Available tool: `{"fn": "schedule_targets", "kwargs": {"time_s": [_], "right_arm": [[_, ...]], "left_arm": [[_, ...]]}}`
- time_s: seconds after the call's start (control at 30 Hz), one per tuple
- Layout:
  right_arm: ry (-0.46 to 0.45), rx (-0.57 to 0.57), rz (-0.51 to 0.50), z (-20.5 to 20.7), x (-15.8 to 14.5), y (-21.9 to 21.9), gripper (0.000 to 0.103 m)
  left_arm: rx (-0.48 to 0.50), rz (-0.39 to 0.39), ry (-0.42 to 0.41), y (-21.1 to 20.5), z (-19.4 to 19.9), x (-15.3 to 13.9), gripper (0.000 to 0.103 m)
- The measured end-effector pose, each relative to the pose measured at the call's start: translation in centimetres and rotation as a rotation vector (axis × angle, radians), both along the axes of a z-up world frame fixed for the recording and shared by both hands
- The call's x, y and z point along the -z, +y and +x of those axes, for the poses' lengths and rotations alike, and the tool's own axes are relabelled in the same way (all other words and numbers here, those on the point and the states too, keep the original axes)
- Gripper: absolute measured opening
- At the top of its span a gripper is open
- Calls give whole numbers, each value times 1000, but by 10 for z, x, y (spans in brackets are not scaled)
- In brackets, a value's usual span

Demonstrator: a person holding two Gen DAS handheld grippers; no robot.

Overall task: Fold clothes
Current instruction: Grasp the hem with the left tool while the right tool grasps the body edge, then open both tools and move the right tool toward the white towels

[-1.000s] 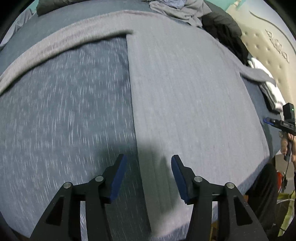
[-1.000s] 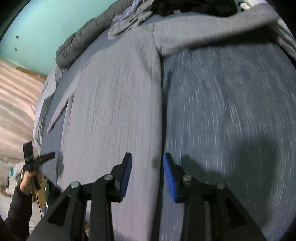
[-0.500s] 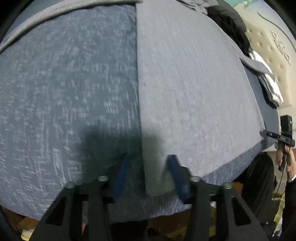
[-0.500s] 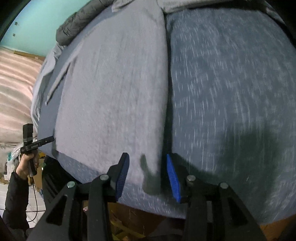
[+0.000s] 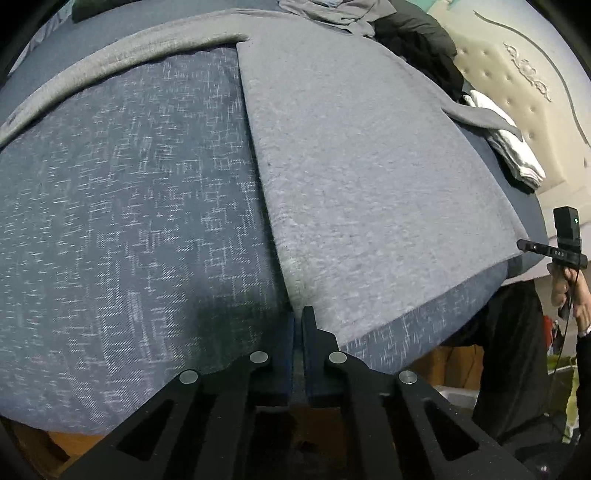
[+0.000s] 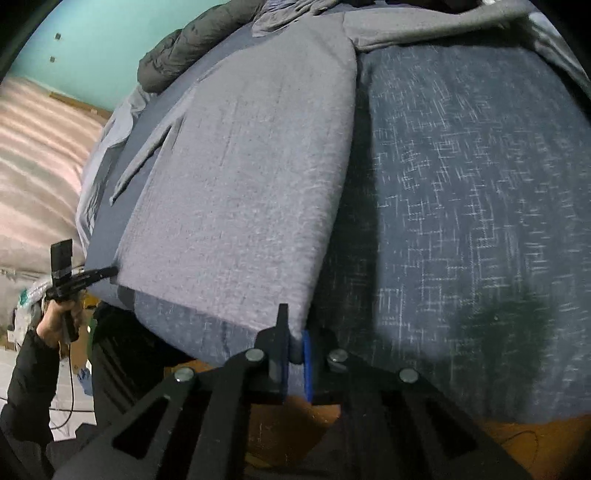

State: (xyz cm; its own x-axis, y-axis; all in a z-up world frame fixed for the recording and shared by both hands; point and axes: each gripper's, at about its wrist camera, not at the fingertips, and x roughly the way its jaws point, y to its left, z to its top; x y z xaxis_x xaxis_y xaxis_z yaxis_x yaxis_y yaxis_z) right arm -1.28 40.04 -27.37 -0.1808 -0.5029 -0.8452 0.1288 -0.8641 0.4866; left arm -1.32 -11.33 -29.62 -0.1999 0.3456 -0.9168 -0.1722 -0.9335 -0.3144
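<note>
A light grey long-sleeved garment (image 5: 369,177) lies flat on a dark blue patterned bedspread (image 5: 122,206). My left gripper (image 5: 298,325) is shut on the garment's near hem corner at the bed's front edge. One sleeve (image 5: 110,62) stretches away to the far left. In the right wrist view the same garment (image 6: 251,166) lies left of centre, and my right gripper (image 6: 293,339) is shut on its other near hem corner. The other gripper shows at the edge of each view (image 5: 565,247) (image 6: 70,273).
A heap of dark and grey clothes (image 5: 406,33) lies at the far end of the bed. Folded white cloth (image 5: 513,147) rests by the beige padded headboard (image 5: 524,85). A dark padded jacket (image 6: 184,48) lies against the teal wall. The bed's front edge is right below both grippers.
Both grippers came back to the garment's near hem at the bed edge and closed on its two corners; they were open before.
</note>
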Motion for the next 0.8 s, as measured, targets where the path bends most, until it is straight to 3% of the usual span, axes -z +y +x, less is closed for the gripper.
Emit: {"fn": "schedule_targets", "kwargs": {"time_s": [0.2, 0.4, 0.43, 0.53, 0.67, 0.8], "right_arm": [[-74, -25, 108, 10, 38, -10, 5], [-90, -27, 118, 10, 39, -16, 7], [-101, -25, 109, 8, 38, -11, 11], [-98, 5, 99, 7, 28, 4, 29], [5, 70, 68, -2, -7, 38, 30], [159, 206, 77, -34, -63, 88, 31]], "left_arm": [[-11, -10, -5, -1, 6, 7, 3], [-28, -20, -17, -1, 2, 13, 7], [-36, -22, -11, -2, 1, 11, 9], [-54, -52, 28, -6, -4, -1, 10], [-74, -91, 87, -7, -13, -16, 24], [-107, -87, 144, 3, -31, -38, 29]]}}
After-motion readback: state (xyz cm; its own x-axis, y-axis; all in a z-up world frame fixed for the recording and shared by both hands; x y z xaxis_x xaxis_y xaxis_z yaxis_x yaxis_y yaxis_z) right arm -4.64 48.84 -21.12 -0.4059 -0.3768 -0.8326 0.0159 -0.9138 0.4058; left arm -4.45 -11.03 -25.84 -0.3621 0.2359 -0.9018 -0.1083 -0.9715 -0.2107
